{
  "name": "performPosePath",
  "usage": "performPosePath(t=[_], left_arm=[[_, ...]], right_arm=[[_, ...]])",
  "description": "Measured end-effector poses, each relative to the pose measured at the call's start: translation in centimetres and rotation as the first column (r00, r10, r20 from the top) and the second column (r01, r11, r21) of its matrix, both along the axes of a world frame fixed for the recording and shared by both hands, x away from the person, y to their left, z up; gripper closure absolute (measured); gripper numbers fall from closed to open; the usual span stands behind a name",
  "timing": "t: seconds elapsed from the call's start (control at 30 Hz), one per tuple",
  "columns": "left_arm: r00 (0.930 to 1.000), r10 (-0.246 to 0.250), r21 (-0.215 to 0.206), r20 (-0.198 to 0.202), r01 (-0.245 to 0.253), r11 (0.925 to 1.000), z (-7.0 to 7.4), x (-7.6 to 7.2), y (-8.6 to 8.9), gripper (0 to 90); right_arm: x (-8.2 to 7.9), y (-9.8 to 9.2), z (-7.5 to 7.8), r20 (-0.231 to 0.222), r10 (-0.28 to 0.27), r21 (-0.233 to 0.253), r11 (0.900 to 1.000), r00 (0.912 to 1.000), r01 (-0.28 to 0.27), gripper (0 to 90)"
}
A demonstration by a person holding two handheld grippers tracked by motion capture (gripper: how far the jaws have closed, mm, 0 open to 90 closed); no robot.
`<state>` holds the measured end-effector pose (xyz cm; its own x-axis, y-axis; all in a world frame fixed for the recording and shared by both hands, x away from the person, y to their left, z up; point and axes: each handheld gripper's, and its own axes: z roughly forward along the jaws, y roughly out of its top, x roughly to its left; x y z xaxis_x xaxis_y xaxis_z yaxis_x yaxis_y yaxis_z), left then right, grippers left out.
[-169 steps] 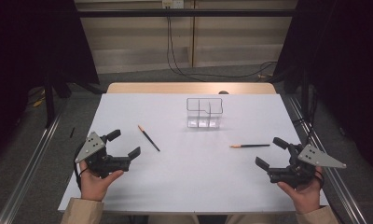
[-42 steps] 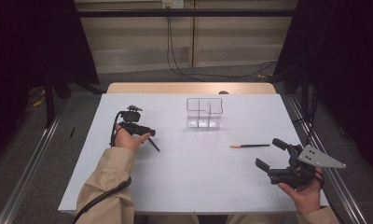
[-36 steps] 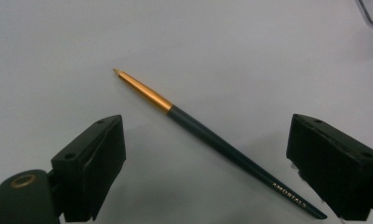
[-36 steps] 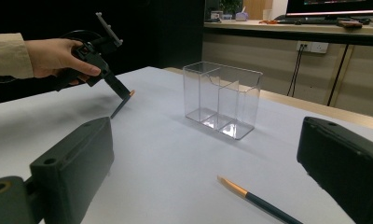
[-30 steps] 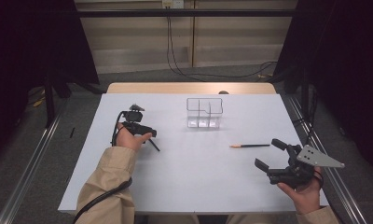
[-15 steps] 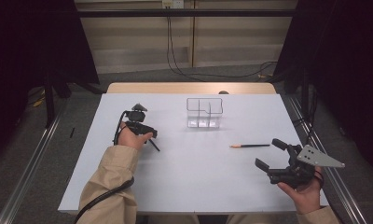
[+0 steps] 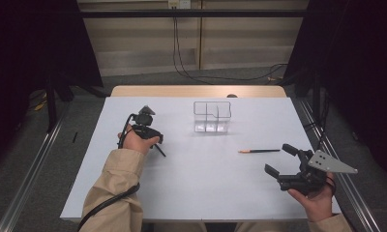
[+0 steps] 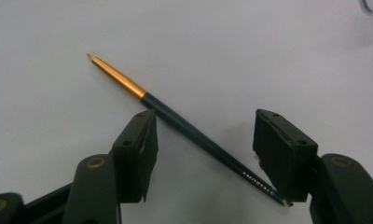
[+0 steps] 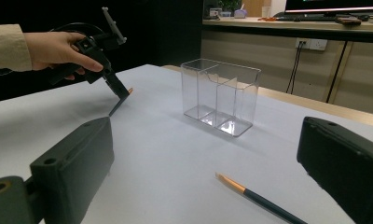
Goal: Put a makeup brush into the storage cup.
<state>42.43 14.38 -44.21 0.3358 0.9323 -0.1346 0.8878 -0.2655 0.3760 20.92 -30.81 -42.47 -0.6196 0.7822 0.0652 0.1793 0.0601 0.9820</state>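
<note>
A white-topped table (image 7: 211,183) with a pale wooden far edge stands on grey floor (image 7: 32,159) in a dim room. Metal rails (image 7: 27,183) run along both sides of it. Behind, a beige panelled wall (image 7: 148,43) carries a socket (image 7: 179,4) with black cables (image 7: 182,58) trailing down across the floor. Dark curtains (image 7: 356,72) flank the scene.

gripper (image 8: 205,154): jaws apart, straddling the pen
pen (image 8: 184,128): dark body, gold tip, lying diagonally, its end at one jaw
worktop (image 8: 222,56): white
</note>
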Motion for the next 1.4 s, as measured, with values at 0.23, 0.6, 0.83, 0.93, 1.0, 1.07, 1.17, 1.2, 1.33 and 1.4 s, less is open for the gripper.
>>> performPosePath(t=[0.23,0.6,0.83,0.93,1.0,1.07,1.17,1.2,1.33,1.4], left_arm=[[0.9982,0.037,-0.007,-0.048,-0.038,0.9993,-0.1,0.1,-0.3,44.5],[0.9957,0.048,0.019,-0.080,-0.046,0.9988,-0.6,0.0,-0.8,55.0],[0.9957,0.042,0.066,-0.083,-0.037,0.9971,-0.6,-0.1,-1.0,63.4],[0.9950,0.033,0.087,-0.094,-0.024,0.9959,-0.5,-0.1,-1.2,65.7],[0.9939,0.031,0.106,-0.106,-0.020,0.9941,-0.5,-0.2,-1.4,67.5],[0.9932,0.030,0.118,-0.112,-0.017,0.9929,-0.5,-0.2,-1.4,71.3],[0.9917,0.029,0.142,-0.125,-0.011,0.9899,-0.4,-0.2,-1.6,75.6],[0.9913,0.030,0.148,-0.128,-0.011,0.9890,-0.4,-0.2,-1.6,77.0],[0.9902,0.034,0.151,-0.135,-0.013,0.9885,-0.4,-0.2,-1.6,84.3],[0.9901,0.032,0.150,-0.136,-0.011,0.9887,-0.4,-0.1,-1.5,84.4]], right_arm=[[0.0,0.0,0.0,-0.001,0.001,-0.003,1.000,1.0000,-0.001,3.2],[0.0,-0.1,0.0,0.000,0.001,-0.008,1.000,1.0000,-0.001,3.2],[0.0,0.0,0.0,0.000,0.000,-0.007,1.000,1.0000,0.000,3.2],[0.0,0.0,0.0,0.000,-0.001,-0.008,1.000,1.0000,0.001,3.3],[0.0,0.0,0.0,0.002,0.001,-0.008,1.000,1.0000,-0.001,3.3],[0.0,0.0,0.0,0.001,-0.001,-0.009,1.000,1.0000,0.001,3.3],[0.0,-0.1,0.0,0.002,-0.002,-0.008,1.000,1.0000,0.002,3.3],[0.0,-0.1,0.0,0.001,-0.002,-0.007,1.000,1.0000,0.002,3.3],[0.0,-0.1,0.0,0.004,0.003,-0.009,1.000,1.0000,-0.003,3.3],[0.0,0.0,0.0,0.001,0.001,-0.008,1.000,1.0000,-0.001,3.3]])
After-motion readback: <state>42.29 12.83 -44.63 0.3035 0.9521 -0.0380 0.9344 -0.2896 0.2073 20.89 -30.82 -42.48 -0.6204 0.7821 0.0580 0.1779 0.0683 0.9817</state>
